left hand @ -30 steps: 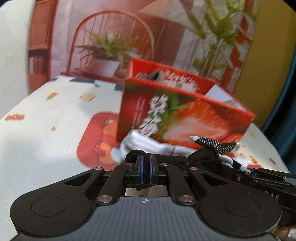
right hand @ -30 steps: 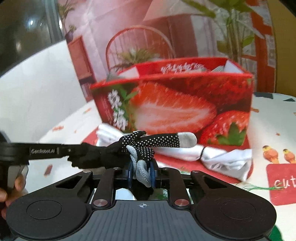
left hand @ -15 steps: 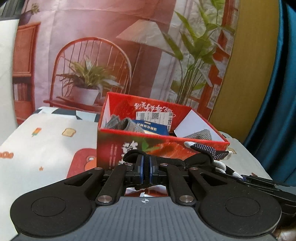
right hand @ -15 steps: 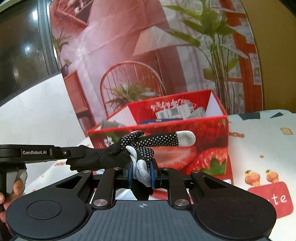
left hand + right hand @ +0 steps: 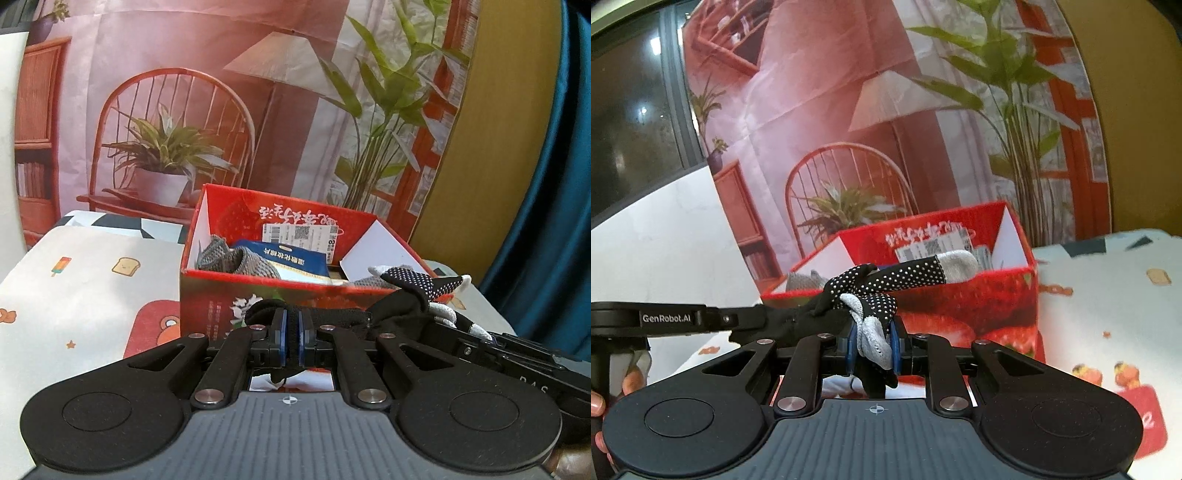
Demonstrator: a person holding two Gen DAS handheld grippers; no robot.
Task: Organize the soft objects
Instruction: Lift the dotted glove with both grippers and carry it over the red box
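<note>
Both grippers rose, lifting the glove [image 5: 886,280] above the box's [image 5: 280,277] near rim. Left gripper [image 5: 291,341] pinches its cuff, right gripper [image 5: 873,345] its fingers. Dangling fingertips may snag that rim.

Knitted cloth glove [image 5: 886,280] with rubbery dots; glossy cardboard box [image 5: 288,291].
</note>
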